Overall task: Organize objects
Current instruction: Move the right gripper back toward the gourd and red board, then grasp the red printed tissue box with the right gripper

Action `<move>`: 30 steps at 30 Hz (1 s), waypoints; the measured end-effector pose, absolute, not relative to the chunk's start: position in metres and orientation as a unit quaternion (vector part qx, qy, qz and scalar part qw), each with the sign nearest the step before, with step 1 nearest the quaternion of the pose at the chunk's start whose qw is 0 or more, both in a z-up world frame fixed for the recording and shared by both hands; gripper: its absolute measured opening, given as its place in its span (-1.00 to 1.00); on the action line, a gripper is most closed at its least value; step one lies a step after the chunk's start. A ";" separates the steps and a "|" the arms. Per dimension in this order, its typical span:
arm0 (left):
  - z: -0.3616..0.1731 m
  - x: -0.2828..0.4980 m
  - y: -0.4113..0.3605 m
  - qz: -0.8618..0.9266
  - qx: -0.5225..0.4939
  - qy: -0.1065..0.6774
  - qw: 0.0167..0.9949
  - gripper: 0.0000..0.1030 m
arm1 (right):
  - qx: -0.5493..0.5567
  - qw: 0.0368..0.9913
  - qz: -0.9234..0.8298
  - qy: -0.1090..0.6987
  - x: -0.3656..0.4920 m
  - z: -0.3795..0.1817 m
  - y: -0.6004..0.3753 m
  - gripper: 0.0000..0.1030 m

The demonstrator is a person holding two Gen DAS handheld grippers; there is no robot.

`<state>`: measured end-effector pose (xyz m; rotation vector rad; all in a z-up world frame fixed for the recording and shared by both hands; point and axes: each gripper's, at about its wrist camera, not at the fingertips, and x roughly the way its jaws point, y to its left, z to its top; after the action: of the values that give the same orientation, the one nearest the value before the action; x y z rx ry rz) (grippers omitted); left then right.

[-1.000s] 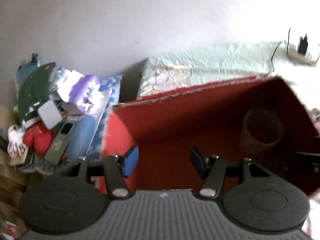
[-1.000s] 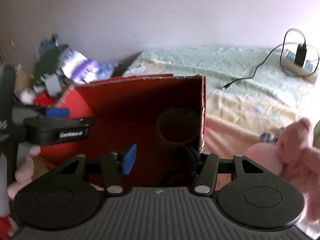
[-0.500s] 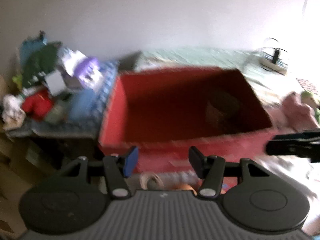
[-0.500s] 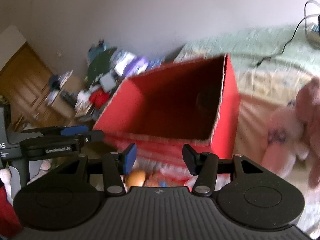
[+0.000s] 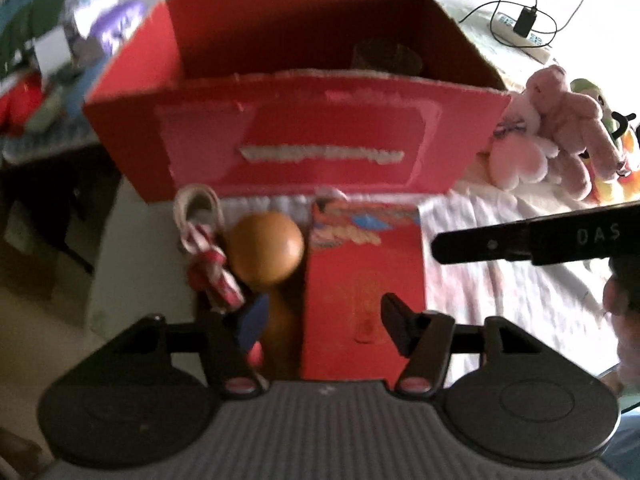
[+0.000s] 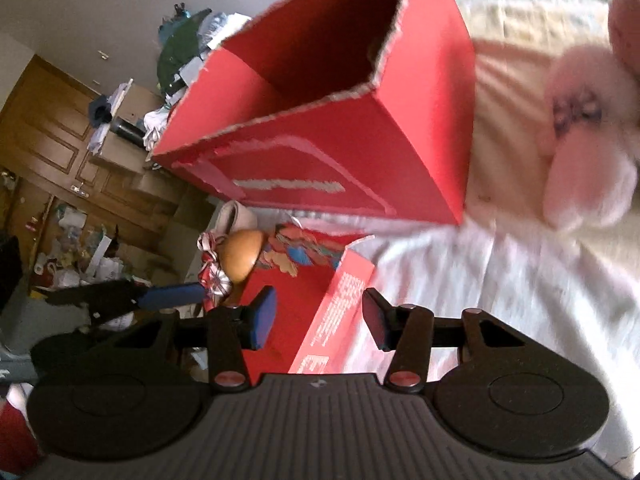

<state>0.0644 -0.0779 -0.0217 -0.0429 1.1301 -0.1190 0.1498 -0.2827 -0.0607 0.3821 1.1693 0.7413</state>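
A big open red cardboard box (image 5: 332, 148) (image 6: 320, 152) stands on the bed, with a brown roll (image 5: 386, 58) inside. In front of it lie a flat red box (image 5: 360, 280) (image 6: 288, 296), a wooden ball-headed tool (image 5: 266, 246) (image 6: 240, 256) and a red-and-white rope (image 5: 208, 256) (image 6: 212, 268). My left gripper (image 5: 324, 322) hovers over the flat box and the tool's handle; its jaws are opening and press on nothing. My right gripper (image 6: 319, 316) hangs above the flat box's right edge; its jaws are closing, with nothing gripped.
Pink plush toys (image 5: 552, 132) (image 6: 588, 152) lie right of the big box on the white sheet (image 5: 500, 280). A cluttered pile (image 5: 52, 64) sits to the left, a power strip with a charger (image 5: 524, 28) at the far right, and wooden cabinets (image 6: 52, 152) stand beyond the bed.
Both views have tipped down and drawn back from the big box's inside to its front wall. The flat red box, wooden tool and rope have come into view under the grippers.
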 end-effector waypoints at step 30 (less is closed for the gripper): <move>-0.042 0.077 -0.139 -0.128 -0.012 0.534 0.836 0.63 | 0.196 0.756 0.295 0.551 0.148 -0.083 -0.315 -0.01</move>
<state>0.0766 -0.1395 -0.0419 -0.0253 1.1304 -0.2710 0.1480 -0.3153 -0.0826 0.4267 1.2019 0.6435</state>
